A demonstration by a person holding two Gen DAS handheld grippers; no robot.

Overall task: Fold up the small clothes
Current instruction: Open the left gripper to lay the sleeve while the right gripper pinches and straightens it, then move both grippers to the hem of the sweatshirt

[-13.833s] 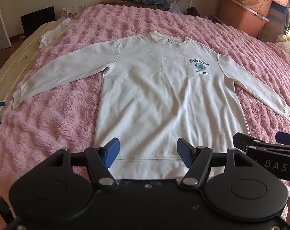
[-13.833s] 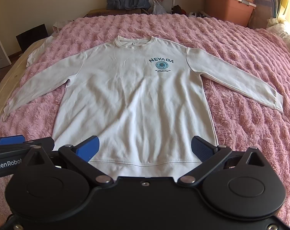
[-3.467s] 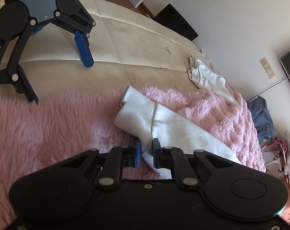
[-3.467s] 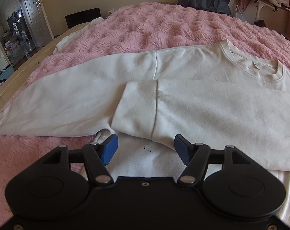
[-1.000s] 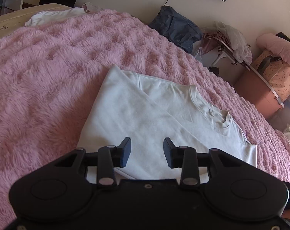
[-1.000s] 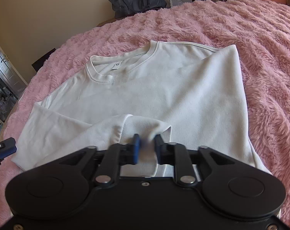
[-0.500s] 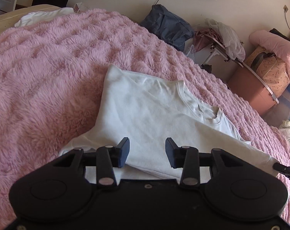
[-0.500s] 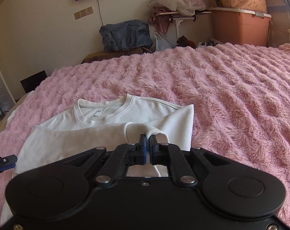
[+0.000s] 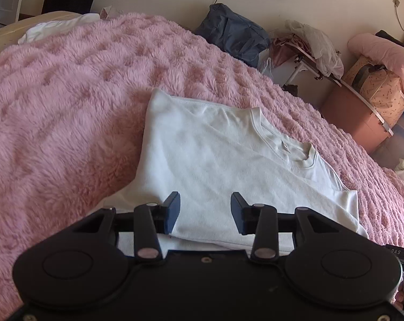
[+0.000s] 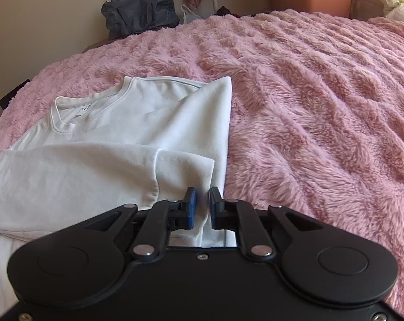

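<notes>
Two sets of jaws are working here, and they are standing differently. On the right gripper (image 10: 200, 204) the jaws are nearly pressed together, with the cuff (image 10: 184, 172) of a white sleeve (image 10: 76, 172) lying between them; whether they are gripping it or just letting go is hard to tell. Probably the cuff is being laid across the body so the garment narrows into a rectangle. On the left gripper (image 9: 204, 211) the jaws are spread wide and holding nothing, hovering just above the folded cloth, likely ready to smooth or take the next edge. Both are hanging over the white sweatshirt (image 9: 215, 160), which is lying flat with its collar (image 10: 68, 116) showing and both sleeves folded inward. It is resting on a shaggy pink blanket (image 10: 322, 107) covering the bed. Beyond, a dark blue bag (image 10: 140, 13) is leaning against the wall, and an orange storage box (image 9: 354, 117) is standing by a cluttered rack.
</notes>
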